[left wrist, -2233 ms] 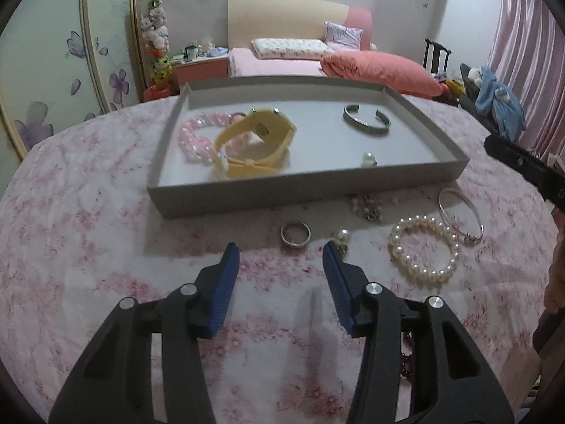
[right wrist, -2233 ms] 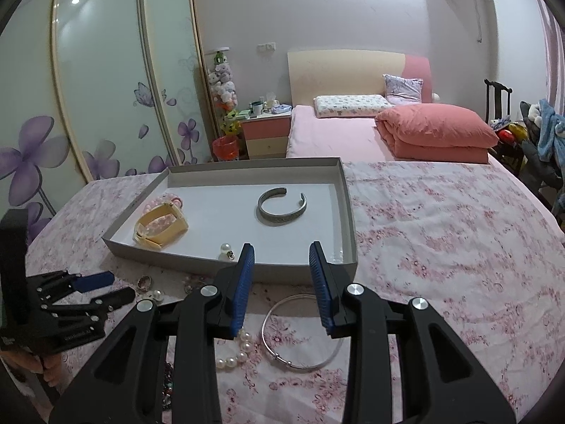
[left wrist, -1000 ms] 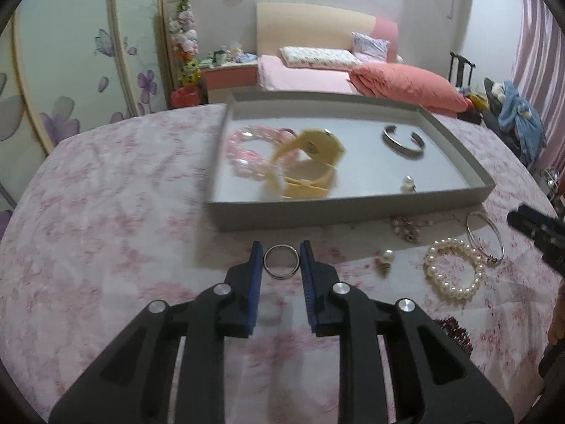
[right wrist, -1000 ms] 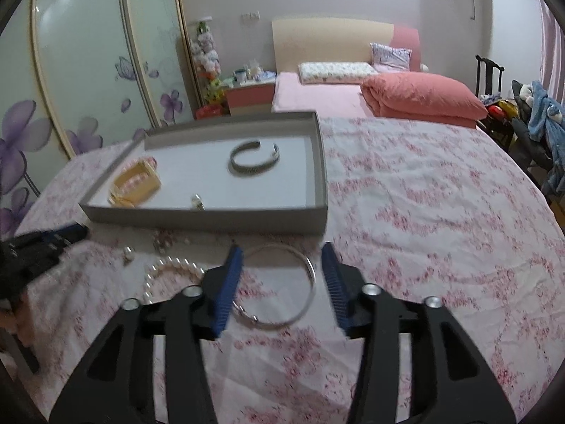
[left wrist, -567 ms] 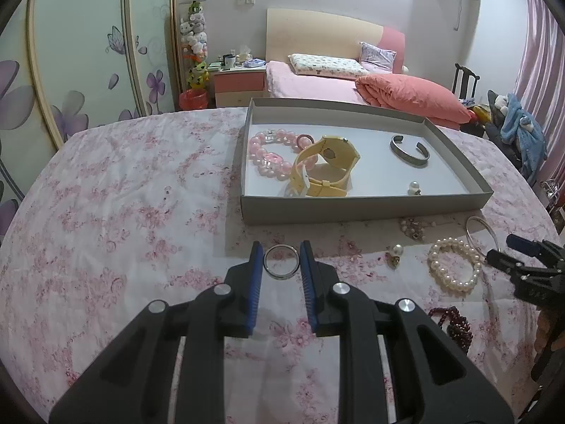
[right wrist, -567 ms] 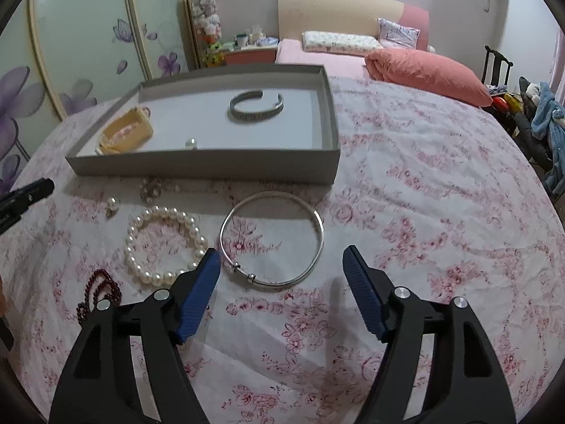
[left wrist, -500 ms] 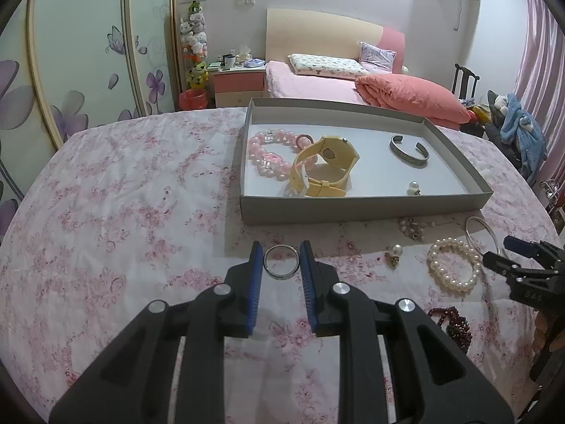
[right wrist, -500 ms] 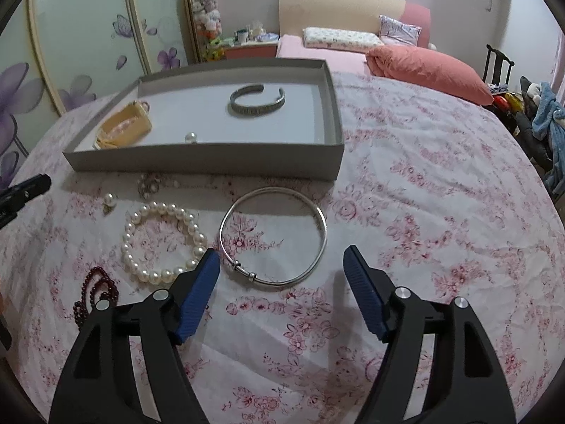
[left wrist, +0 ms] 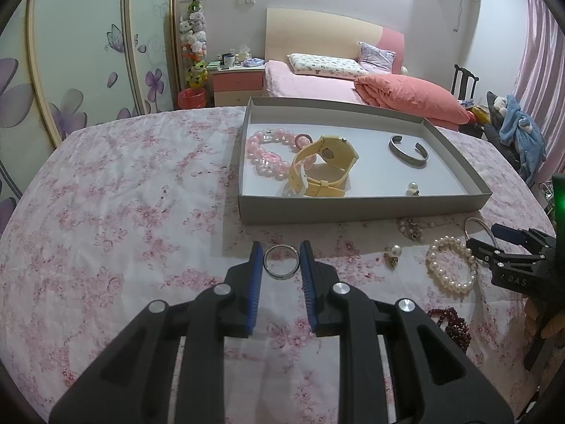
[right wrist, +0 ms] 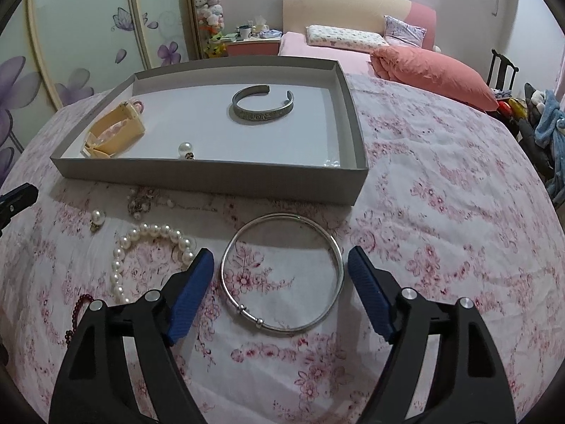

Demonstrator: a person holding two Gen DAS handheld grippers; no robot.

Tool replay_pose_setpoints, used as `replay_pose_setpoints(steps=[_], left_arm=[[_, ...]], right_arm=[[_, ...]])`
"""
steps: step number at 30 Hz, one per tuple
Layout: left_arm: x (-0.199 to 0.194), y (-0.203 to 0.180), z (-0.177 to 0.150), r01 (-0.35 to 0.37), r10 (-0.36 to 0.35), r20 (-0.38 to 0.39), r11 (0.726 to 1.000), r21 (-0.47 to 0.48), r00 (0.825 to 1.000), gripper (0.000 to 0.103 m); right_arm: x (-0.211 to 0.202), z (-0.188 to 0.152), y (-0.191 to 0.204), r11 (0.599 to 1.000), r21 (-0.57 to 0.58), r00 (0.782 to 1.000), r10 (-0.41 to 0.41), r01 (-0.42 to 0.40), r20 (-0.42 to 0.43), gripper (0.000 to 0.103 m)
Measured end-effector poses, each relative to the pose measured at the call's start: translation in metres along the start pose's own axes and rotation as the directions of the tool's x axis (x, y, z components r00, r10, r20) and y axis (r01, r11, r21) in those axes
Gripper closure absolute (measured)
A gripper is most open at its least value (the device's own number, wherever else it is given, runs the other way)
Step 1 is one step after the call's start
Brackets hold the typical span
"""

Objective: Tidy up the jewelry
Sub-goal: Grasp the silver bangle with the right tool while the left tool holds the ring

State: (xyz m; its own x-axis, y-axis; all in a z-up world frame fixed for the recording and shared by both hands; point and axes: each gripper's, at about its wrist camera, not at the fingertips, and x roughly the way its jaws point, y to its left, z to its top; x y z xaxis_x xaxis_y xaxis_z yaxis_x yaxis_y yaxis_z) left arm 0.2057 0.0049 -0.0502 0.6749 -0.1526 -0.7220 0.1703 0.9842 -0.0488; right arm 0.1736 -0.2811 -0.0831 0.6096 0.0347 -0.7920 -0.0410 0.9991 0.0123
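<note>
Jewelry lies partly sorted on the floral tablecloth point(left wrist: 106, 212): the grey tray point(left wrist: 353, 208) at the far side already holds a pink bead bracelet point(left wrist: 261, 152), a yellow watch point(left wrist: 325, 166), a silver cuff point(right wrist: 263, 107) and a pearl earring point(right wrist: 185, 149). On the cloth near the tray's front wall I see a silver bangle point(right wrist: 282, 275), a pearl bracelet point(right wrist: 141, 251) to its left, a dark red bead string point(left wrist: 452, 321) nearer me, another pearl earring point(left wrist: 393, 252), a small tangled piece point(left wrist: 411, 229) I cannot identify, and a silver ring point(left wrist: 281, 261).

I judge two pickups to be in hand at once. My left gripper point(left wrist: 281, 263) is clamped on the ring, both blue pads touching its rim; whether it has left the cloth I cannot tell. My right gripper point(right wrist: 280, 282) has its jaws spread wide, and the bangle lies between the pads, neither one touching it.

Next, the right jaws need to close across the bangle without catching the pearl bracelet just beside the left pad. Then both pieces must clear the tray's front wall and go down on bare tray floor, probably the near right corner.
</note>
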Motion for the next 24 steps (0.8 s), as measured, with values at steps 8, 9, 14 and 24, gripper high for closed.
replay_pose_setpoints(steps=[8,9,14,24], left_arm=[[0.000,-0.001,0.001,0.007,-0.007,0.001,1.000,-0.002,1.000,0.081],[-0.001,-0.001,0.000,0.009,-0.009,0.002,1.000,-0.001,1.000,0.081],[-0.005,-0.003,0.001,0.013,-0.013,0.013,1.000,-0.001,1.000,0.081],[-0.015,-0.007,0.003,0.029,-0.029,0.043,1.000,0.002,0.999,0.081]], right_arm=[[-0.004,-0.003,0.001,1.000,-0.004,1.000,0.002,-0.002,0.008,0.033],[-0.004,-0.003,0.001,1.000,-0.003,1.000,0.003,-0.003,0.009,0.033],[-0.013,-0.004,0.002,1.000,0.001,0.999,-0.001,0.001,0.046,0.034],[-0.044,-0.005,0.014,0.999,-0.002,0.986,0.037,-0.037,0.164,0.034]])
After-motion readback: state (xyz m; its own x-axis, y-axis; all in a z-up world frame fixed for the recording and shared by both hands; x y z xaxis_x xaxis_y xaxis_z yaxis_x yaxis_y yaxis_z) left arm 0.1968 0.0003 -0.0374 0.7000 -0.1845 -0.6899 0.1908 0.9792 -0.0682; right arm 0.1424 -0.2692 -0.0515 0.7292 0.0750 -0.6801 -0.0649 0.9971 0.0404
